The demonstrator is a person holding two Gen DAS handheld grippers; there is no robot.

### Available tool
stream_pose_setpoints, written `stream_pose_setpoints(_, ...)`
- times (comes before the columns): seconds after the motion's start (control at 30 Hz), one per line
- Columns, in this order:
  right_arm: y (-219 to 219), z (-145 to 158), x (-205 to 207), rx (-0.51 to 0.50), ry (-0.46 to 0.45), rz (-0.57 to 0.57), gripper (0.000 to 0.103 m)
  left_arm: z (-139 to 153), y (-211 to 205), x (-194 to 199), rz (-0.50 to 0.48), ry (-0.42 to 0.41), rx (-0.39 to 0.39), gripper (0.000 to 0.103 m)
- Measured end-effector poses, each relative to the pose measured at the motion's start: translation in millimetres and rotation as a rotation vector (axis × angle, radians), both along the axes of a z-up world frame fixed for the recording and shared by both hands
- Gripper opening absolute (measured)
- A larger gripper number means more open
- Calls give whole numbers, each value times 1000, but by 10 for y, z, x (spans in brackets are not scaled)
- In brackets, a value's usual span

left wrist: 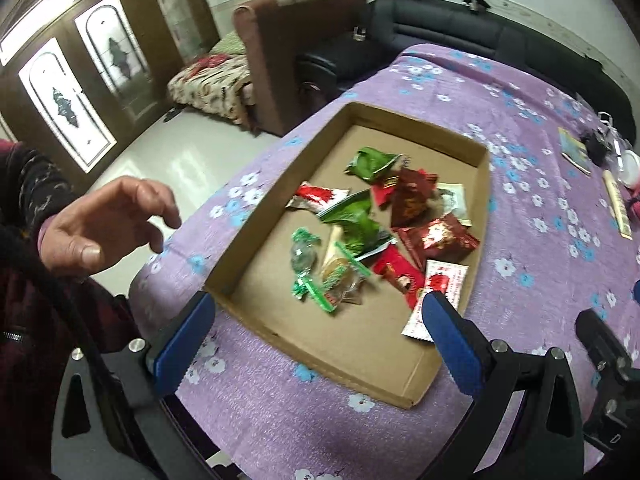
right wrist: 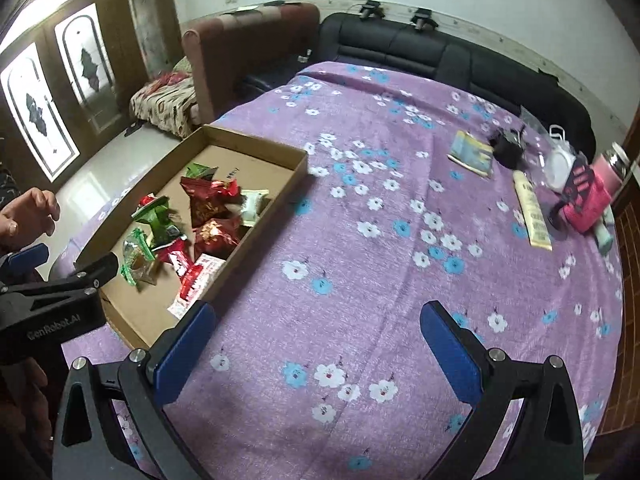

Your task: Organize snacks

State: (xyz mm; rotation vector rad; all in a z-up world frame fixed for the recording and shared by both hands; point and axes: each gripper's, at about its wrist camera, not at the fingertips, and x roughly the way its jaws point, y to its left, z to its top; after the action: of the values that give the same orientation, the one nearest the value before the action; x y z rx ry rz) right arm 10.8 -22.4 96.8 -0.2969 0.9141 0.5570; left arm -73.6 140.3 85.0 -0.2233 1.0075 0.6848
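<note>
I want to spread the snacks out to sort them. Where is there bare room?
Broad bare cloth between the box and the clutter at the far right. Inside the box, the end nearest the left gripper. The snack pile is crowded.

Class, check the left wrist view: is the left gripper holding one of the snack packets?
No: the left gripper is open and empty, above the near edge of the cardboard tray.

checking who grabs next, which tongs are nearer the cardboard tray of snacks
Left. The left tongs hang open right over the near edge of the cardboard tray, by the snacks. The right tongs are open over the purple cloth, off to the tray's right.
</note>
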Motion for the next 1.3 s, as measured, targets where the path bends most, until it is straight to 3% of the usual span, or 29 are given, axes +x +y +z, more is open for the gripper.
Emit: stream_pose_setpoints(1.3,131,39,45,5,26,-2,102,-20,-66,48,-18,-11,-47,103)
